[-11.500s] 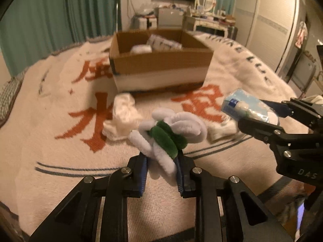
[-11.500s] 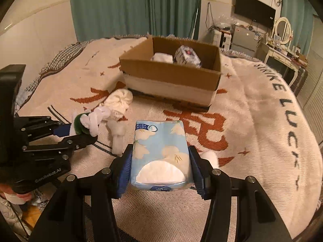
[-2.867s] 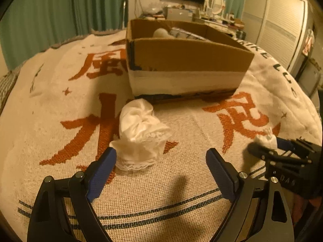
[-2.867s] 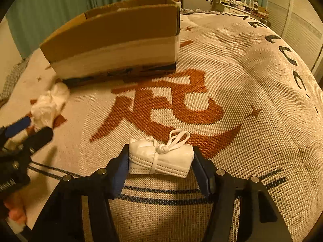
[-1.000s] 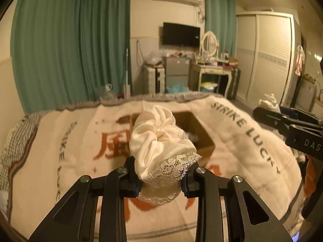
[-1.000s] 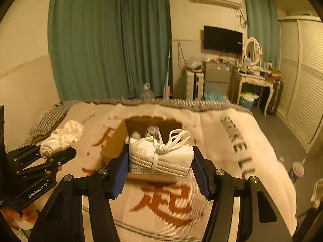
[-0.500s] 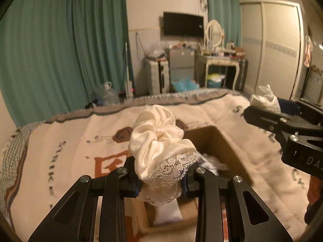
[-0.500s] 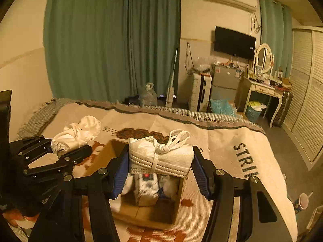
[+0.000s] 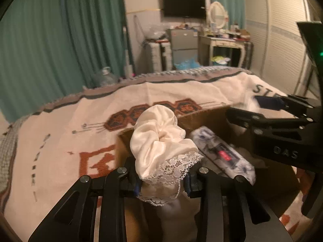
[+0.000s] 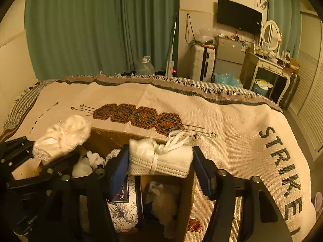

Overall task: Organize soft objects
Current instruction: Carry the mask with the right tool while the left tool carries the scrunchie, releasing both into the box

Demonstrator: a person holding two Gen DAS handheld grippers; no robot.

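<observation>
My left gripper point(image 9: 162, 178) is shut on a cream satin cloth with lace trim point(image 9: 161, 141) and holds it above the open cardboard box point(image 9: 201, 117). The cloth also shows at the left of the right wrist view point(image 10: 62, 137). My right gripper point(image 10: 161, 171) is shut on a rolled white face mask tied with its straps point(image 10: 161, 157), held over the box point(image 10: 187, 201). Inside the box lie a floral tissue pack point(image 10: 123, 211) and small white soft items point(image 10: 94, 158). The tissue pack also shows in the left wrist view point(image 9: 222, 153).
The box stands on a bed covered by a cream woven blanket point(image 10: 222, 121) with red characters and dark lettering. Beyond the bed are green curtains point(image 10: 101, 30), a wall TV point(image 10: 239, 16), a small fridge point(image 10: 230, 56) and a dressing table point(image 10: 270, 64).
Both grippers have moved forward and lower over the box with their loads. The box's inside now fills the lower part of both views.
</observation>
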